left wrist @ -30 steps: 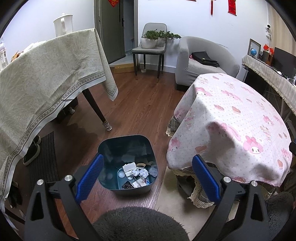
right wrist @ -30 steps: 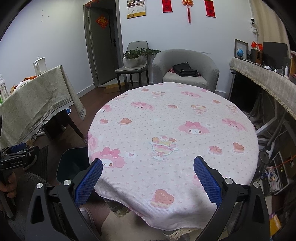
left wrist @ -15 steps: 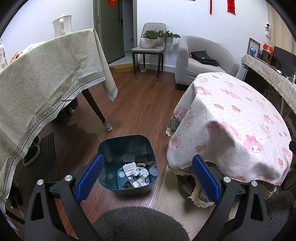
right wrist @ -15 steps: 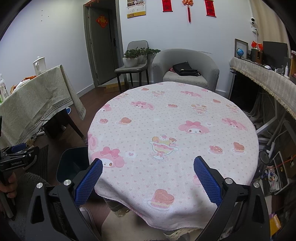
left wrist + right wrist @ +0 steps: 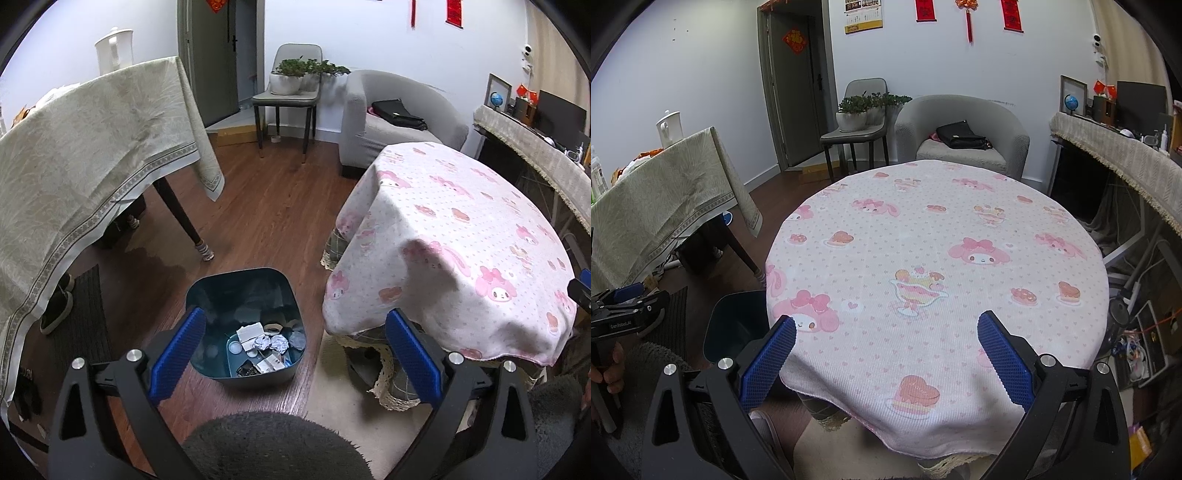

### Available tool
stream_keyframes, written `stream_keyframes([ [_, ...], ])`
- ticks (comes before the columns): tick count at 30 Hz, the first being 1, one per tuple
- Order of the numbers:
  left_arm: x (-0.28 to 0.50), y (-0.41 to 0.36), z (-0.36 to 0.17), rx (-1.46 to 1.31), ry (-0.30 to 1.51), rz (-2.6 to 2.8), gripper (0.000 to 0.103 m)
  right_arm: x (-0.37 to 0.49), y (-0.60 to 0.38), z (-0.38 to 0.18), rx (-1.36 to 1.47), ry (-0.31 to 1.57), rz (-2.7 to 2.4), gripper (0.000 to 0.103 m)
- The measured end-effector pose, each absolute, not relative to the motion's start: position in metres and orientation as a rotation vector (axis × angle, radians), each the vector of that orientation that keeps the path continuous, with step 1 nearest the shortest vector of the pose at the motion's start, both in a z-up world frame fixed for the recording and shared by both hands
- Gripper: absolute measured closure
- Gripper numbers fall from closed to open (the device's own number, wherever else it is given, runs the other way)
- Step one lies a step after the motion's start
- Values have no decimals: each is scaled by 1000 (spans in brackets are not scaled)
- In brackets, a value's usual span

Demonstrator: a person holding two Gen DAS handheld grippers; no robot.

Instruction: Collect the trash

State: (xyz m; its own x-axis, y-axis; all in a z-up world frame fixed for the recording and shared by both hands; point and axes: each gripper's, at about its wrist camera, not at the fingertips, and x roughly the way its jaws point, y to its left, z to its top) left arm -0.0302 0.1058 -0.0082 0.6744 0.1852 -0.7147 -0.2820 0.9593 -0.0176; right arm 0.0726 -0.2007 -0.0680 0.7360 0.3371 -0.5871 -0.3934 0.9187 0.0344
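**Living room, both grippers spread, trash lying in the bin**

Wooden floor [image 5: 280, 206] runs between a counter draped in a pale green cloth [image 5: 74, 155] and a round counter under a pink cartoon-print cloth [image 5: 934, 266]. Behind them stand a grey armchair [image 5: 960, 125] with a black bag on its seat and a chair [image 5: 860, 110] carrying potted plants.

On the floor, just beside the round counter, sits a dark teal bin [image 5: 243, 295]. Crumpled paper and other scraps of trash [image 5: 266, 343] lie in its bottom.

The left gripper [image 5: 291, 350] is held above the bin and tilted down toward it, its blue-padded fingers [image 5: 177, 350] spread wide with nothing between them. In the right wrist view a hand [image 5: 607, 363] shows at the left edge, wrapped around the handle of that gripper.

The right gripper [image 5: 886, 354] is held over the near edge of the round counter, angled slightly down across its top, its fingers likewise wide apart and empty. The bin's rim [image 5: 735, 325] peeks out to the left of the cloth.
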Motion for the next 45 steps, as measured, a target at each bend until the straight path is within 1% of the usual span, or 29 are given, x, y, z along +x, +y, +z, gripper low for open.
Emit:
stream_keyframes([
  [45, -27, 111, -13, -157, 821, 279, 3, 73, -200, -67, -95, 629, 401, 3],
])
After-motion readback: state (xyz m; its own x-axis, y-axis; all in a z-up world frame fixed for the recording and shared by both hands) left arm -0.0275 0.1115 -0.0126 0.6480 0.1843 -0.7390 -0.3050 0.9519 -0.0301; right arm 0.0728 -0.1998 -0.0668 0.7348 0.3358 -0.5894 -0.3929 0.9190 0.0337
